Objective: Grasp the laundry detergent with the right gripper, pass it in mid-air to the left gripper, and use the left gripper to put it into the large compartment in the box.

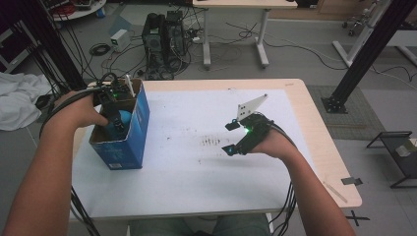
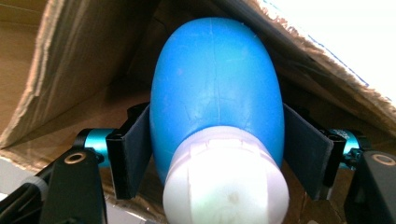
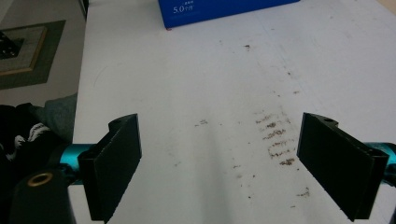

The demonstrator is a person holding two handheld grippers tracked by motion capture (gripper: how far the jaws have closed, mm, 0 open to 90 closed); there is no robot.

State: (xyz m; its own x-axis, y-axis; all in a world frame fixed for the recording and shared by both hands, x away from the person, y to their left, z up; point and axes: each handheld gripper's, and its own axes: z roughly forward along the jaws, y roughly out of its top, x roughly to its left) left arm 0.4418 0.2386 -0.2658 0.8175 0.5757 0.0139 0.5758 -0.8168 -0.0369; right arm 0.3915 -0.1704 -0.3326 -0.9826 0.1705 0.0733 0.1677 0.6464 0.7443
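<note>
An open blue cardboard box [image 1: 129, 147] stands at the table's left edge. My left gripper [image 1: 116, 119] reaches down into it. Between its jaws sits a blue bulb-shaped bottle [image 2: 217, 88] with a white cap [image 2: 226, 186] pointing back at the camera, and both black pads [image 2: 133, 154] lie flat against its sides, shut on it. Brown box walls [image 2: 65, 70] surround it. My right gripper [image 1: 229, 137] hovers low over the white table top [image 1: 196, 113] right of centre. It is open, nothing between its fingers [image 3: 116, 163], and faces the box [image 3: 219, 9].
Dark smudges [image 1: 211, 142] mark the table between the box and the right gripper. On the floor beyond the table stand computer towers [image 1: 162, 39] amid cables. A white cloth [image 1: 17, 98] lies at far left, and a black frame post [image 1: 364, 54] rises at the right.
</note>
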